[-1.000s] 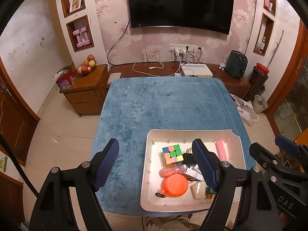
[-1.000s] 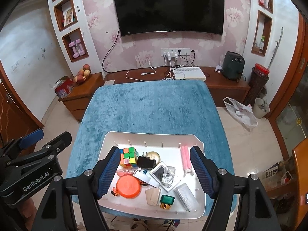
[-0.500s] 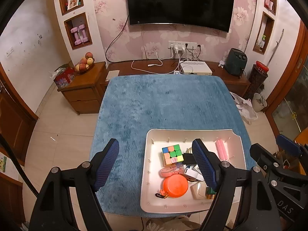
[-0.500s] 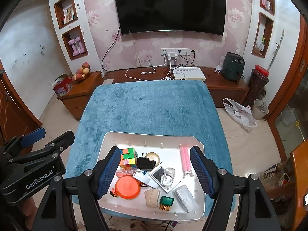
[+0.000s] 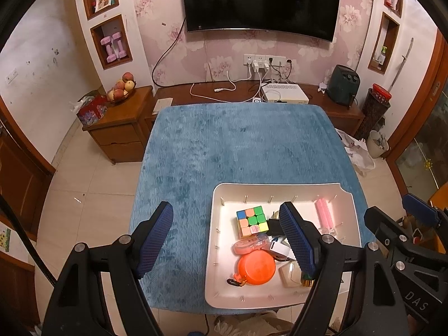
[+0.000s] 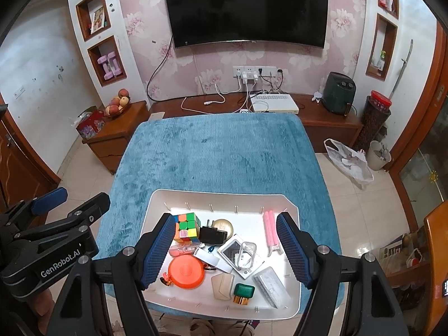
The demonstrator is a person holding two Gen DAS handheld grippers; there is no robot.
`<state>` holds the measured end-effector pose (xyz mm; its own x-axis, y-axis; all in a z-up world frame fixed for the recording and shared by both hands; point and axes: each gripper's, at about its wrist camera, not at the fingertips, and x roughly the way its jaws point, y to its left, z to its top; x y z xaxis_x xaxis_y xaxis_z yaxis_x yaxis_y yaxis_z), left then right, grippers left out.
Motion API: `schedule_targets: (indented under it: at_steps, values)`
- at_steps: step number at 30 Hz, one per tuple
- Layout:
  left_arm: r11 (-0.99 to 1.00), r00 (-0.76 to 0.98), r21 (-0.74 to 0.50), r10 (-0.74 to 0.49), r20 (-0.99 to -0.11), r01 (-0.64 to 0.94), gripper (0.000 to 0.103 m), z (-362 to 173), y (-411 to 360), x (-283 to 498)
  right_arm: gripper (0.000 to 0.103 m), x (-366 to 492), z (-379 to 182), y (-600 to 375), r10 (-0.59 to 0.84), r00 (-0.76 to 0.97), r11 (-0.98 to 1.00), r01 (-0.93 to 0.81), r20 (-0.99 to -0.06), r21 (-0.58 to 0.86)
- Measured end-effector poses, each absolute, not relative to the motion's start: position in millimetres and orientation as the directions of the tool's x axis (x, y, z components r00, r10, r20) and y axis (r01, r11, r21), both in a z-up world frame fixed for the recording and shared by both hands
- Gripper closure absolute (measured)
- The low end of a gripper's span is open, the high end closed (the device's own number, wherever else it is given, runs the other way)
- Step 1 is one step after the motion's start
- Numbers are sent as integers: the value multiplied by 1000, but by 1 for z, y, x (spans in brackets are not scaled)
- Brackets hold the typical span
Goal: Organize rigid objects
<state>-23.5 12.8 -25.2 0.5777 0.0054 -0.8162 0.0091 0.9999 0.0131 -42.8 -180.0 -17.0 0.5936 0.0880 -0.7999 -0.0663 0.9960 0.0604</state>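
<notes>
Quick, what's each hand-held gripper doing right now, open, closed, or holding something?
Left hand-held gripper: open, holding nothing.
Right hand-held gripper: open, holding nothing, above the white tray.

A dark curved television (image 6: 245, 9) hung on a wall of pink flowered wallpaper (image 6: 218, 75). Below it, white chargers sat in a row of wall sockets (image 6: 253, 72), and their cables trailed down onto a long low wooden cabinet (image 6: 330, 120). A white box (image 6: 274, 103) and a dark green appliance (image 6: 338, 92) stood on that cabinet. To the left, a bowl of peaches (image 5: 121, 88) rested on a small wooden side cabinet (image 5: 120, 137) beside a red tissue box (image 5: 91, 110). Pink dumbbells (image 5: 112, 46) stood in a wall niche. A blue plush cloth (image 5: 238, 145) covered the table. A white bin (image 6: 378, 155) stood on the tiled floor at the right.
</notes>
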Motion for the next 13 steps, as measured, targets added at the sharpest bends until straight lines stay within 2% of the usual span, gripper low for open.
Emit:
schedule_targets:
  at_steps: [13]
  values:
    - [1000, 577, 17, 9, -817, 9, 22, -25, 13, -24, 28, -44, -22, -181, 88, 587, 996, -66, -805, 62]
